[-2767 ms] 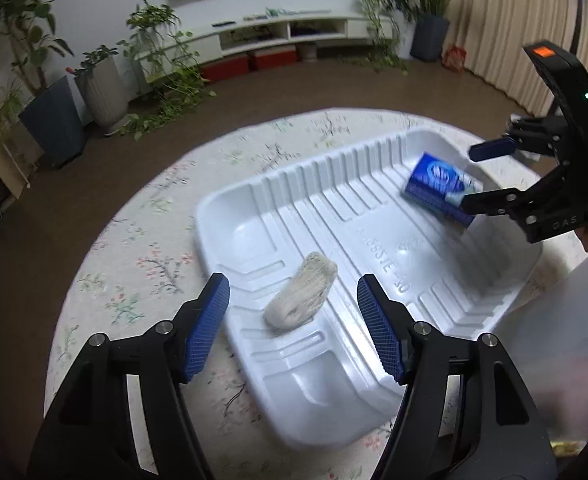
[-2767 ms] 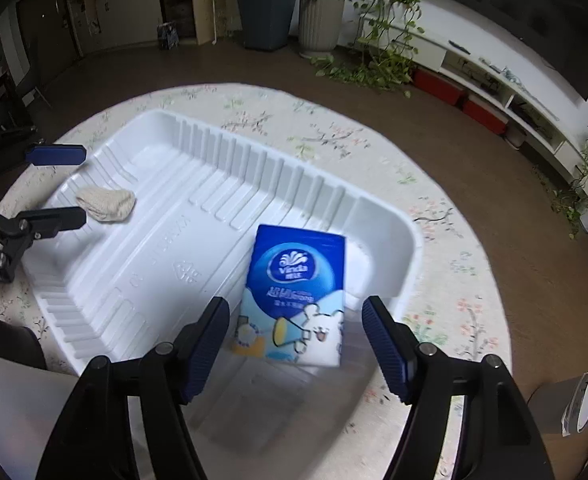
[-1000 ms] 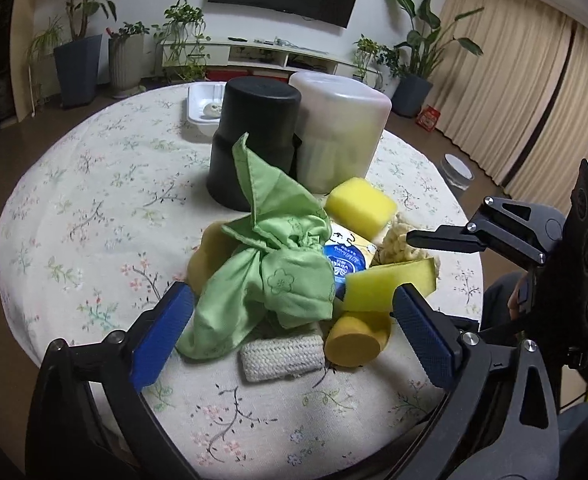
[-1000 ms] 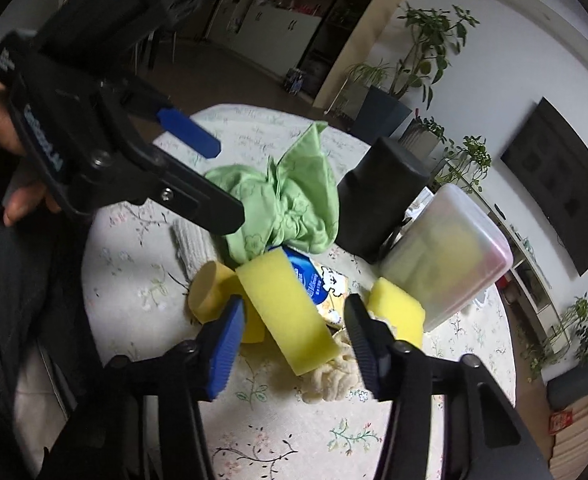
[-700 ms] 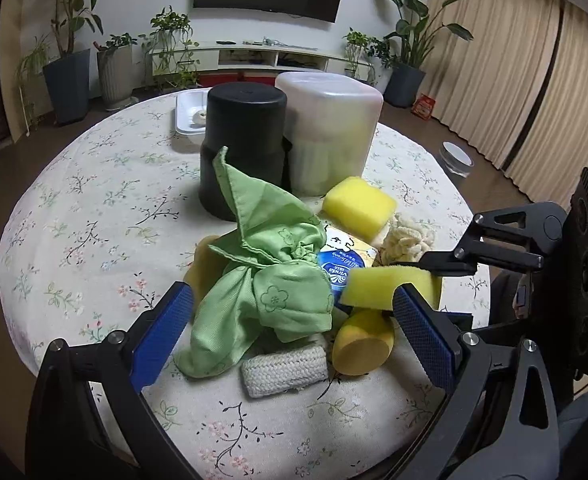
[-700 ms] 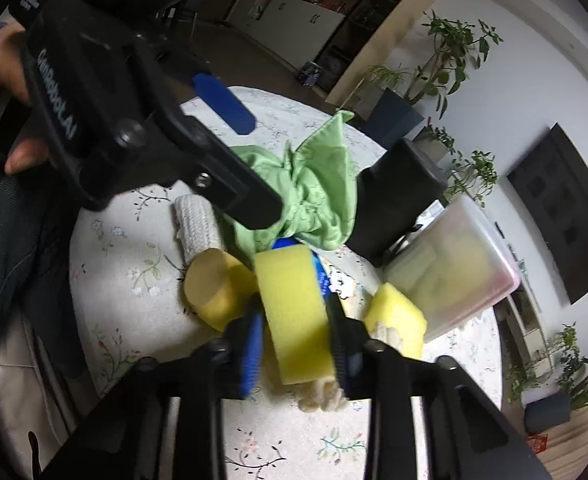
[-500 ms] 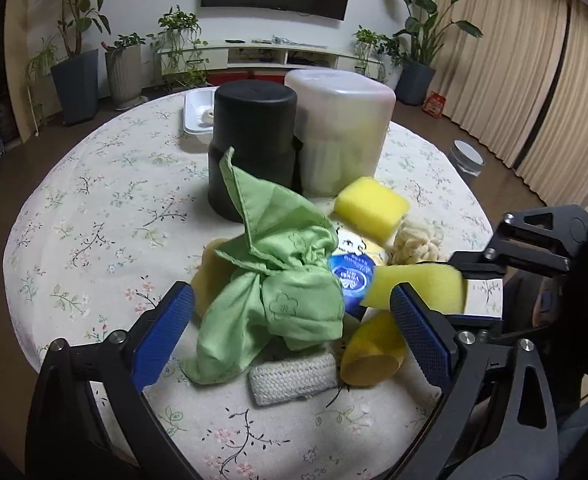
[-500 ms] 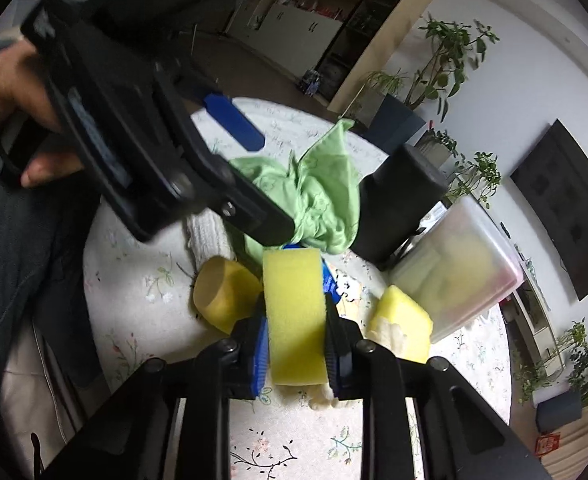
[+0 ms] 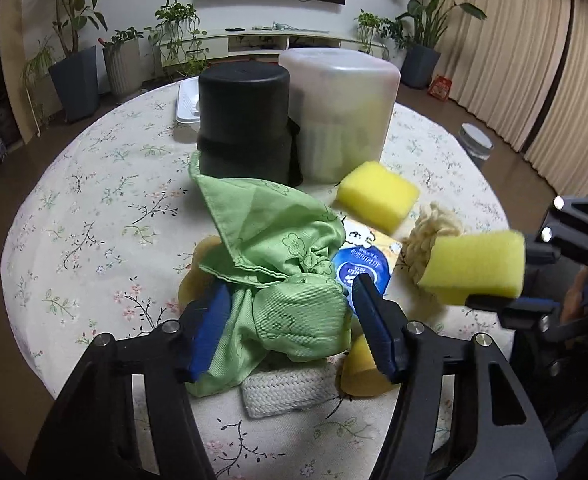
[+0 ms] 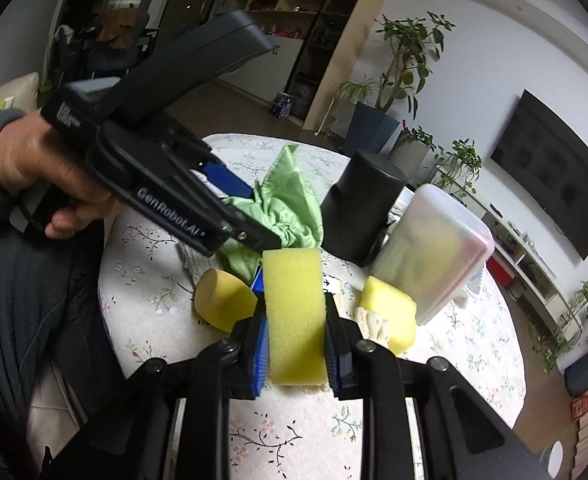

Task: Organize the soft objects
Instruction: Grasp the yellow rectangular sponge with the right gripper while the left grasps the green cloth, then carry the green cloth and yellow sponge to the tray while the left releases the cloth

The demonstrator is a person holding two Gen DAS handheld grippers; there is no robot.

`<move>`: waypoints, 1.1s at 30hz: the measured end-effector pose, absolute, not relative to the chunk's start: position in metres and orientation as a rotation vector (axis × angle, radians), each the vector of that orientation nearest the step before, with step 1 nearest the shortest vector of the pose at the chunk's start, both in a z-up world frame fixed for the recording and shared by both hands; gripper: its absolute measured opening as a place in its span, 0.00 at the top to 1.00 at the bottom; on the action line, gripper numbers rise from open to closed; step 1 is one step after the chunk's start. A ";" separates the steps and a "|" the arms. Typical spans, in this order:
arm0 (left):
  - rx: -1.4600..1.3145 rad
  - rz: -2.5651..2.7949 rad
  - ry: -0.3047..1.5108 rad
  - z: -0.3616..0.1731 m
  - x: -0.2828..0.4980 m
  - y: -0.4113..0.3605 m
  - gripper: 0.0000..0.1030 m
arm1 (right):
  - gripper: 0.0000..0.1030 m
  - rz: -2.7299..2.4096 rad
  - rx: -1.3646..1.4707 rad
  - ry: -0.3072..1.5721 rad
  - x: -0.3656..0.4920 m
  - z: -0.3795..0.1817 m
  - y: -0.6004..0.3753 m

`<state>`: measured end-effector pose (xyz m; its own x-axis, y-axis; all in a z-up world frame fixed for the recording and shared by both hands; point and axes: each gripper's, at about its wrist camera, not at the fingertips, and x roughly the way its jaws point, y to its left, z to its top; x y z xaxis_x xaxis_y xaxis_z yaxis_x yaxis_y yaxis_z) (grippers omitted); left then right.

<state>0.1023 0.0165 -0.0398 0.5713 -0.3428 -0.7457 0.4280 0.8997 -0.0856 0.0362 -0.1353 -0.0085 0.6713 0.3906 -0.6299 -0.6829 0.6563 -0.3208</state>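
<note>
My right gripper [image 10: 294, 338] is shut on a yellow sponge [image 10: 294, 312] and holds it lifted above the pile; the sponge also shows in the left wrist view [image 9: 476, 266]. My left gripper [image 9: 294, 320] is open, its pads on either side of a bunched green cloth [image 9: 277, 268], not closed on it. In the pile lie a second yellow sponge [image 9: 378, 194], a blue tissue pack [image 9: 360, 270], a cream rope ball [image 9: 430, 228], a round yellow sponge [image 9: 362, 368] and a white woven roll [image 9: 289, 388].
A black canister [image 9: 245, 120] and a frosted plastic container [image 9: 342, 112] stand behind the pile on the round floral table [image 9: 93, 208]. A small white tray [image 9: 185, 108] sits at the far edge.
The right gripper closed on the yellow sponge and lifted it up and to the right, off the pile. The left gripper moved forward and narrowed around the green cloth.
</note>
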 end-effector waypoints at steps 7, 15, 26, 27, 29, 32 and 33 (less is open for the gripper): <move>0.109 -0.419 0.861 -0.044 0.102 0.017 0.68 | 0.75 0.644 -0.545 0.537 0.037 -0.005 -0.139; 0.079 -0.395 0.833 -0.035 0.093 0.024 0.72 | 0.75 0.643 -0.498 0.534 0.034 -0.002 -0.145; -0.011 -0.393 0.800 -0.010 0.072 0.053 0.72 | 0.75 0.655 -0.402 0.524 0.025 0.012 -0.157; -0.021 -0.396 0.805 -0.009 0.069 0.056 0.72 | 0.75 0.655 -0.396 0.526 0.024 0.013 -0.157; -0.038 -0.396 0.811 -0.009 0.063 0.062 0.72 | 0.76 0.654 -0.374 0.535 0.022 0.015 -0.164; -0.053 -0.389 0.806 -0.005 0.053 0.069 0.72 | 0.75 0.647 -0.332 0.561 0.022 0.019 -0.175; -0.061 -0.390 0.802 -0.003 0.051 0.071 0.72 | 0.75 0.645 -0.321 0.565 0.022 0.021 -0.179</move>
